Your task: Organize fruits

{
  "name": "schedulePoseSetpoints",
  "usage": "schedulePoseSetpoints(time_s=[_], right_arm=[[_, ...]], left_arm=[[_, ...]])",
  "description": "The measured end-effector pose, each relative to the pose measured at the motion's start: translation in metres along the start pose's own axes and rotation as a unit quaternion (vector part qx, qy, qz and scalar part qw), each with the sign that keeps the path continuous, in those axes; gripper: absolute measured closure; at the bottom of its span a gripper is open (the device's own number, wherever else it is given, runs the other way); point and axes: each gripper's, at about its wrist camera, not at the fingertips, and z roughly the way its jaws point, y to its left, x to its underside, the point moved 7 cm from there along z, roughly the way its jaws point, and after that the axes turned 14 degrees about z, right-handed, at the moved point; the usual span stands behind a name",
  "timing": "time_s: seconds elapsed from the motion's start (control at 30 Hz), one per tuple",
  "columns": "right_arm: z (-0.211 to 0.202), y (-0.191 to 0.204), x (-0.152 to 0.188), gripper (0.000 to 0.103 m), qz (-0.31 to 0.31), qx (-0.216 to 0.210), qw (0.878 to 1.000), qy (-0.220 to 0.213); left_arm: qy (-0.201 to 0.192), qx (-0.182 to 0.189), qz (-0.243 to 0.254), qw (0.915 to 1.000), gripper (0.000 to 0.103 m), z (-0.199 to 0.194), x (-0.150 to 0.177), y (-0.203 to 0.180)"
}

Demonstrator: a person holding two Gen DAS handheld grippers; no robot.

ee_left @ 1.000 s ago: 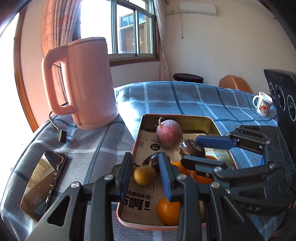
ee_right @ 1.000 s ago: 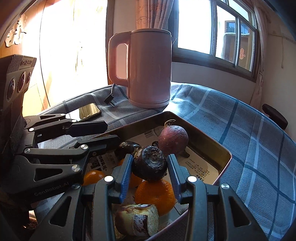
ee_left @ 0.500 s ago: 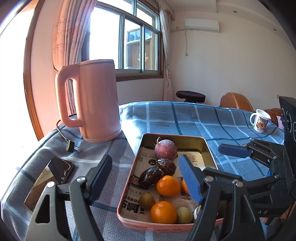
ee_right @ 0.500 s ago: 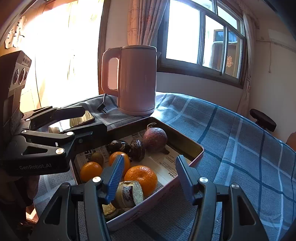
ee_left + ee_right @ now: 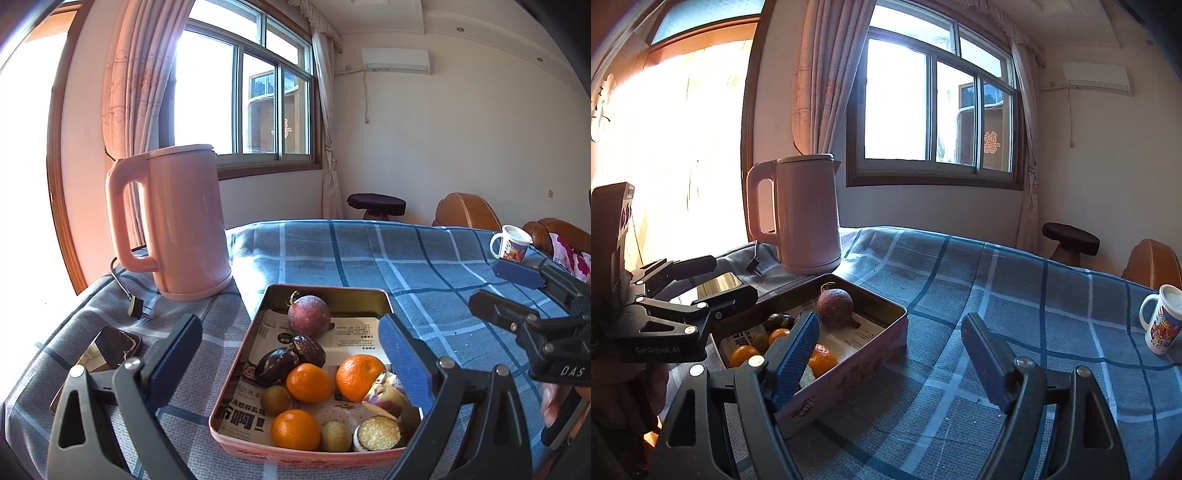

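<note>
Grippers both point gently downward over a table with a blue checked cloth [image 5: 406, 258]. The left gripper [image 5: 291, 347] hangs above the near end of the fruit tray [image 5: 325, 295], tilted toward it; the right gripper [image 5: 890, 350] sits off the tray's right side, over bare cloth, with its left finger [image 5: 796, 354] crossing in front of the tray's near corner in its own view.

Writing: "GenRobot.AI" on the left gripper's body as seen from the right wrist, "DAS" on the right gripper's body [image 5: 554, 354] as seen from the left wrist. Printed paper [image 5: 243, 417] lining the tray carries large Chinese characters (too small elsewhere to read).

Both pairs of jaws are opening, already wide apart, and grasp nothing; no fruit lies between the pads.

All the fruit rests in the tray: a purple passion fruit [image 5: 308, 315] at the far end, two dark wrinkled ones [image 5: 291, 356], three oranges [image 5: 308, 382], small greenish fruits [image 5: 275, 398] and cut pieces [image 5: 378, 432] at the near end. A pink kettle [image 5: 177, 221] stands beyond the tray's left corner, a phone [image 5: 107, 350] left of it, a mug [image 5: 511, 243] far right.
</note>
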Motion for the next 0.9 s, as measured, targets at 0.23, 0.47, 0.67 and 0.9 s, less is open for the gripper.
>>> schedulePoseSetpoints(time_s=[0.23, 0.47, 0.67, 0.9], right_arm=[[-0.008, -0.008, -0.005, 0.022, 0.018, 0.006, 1.0, -0.014], [-0.018, -0.008, -0.005, 0.022, 0.014, 0.008, 1.0, -0.023], [-0.023, -0.011, -0.004, 0.021, 0.019, 0.011, 0.999, -0.026], [-0.024, -0.015, -0.004, 0.021, 0.022, 0.016, 0.999, -0.028]], left_arm=[[-0.002, -0.001, 0.005, 1.0, 0.004, -0.003, -0.002, -0.005], [-0.005, -0.002, 0.006, 1.0, 0.003, -0.005, -0.003, -0.007], [-0.005, -0.001, 0.007, 1.0, 0.003, -0.006, -0.004, -0.009], [-0.004, 0.0, 0.009, 1.0, 0.002, -0.005, -0.005, -0.012]])
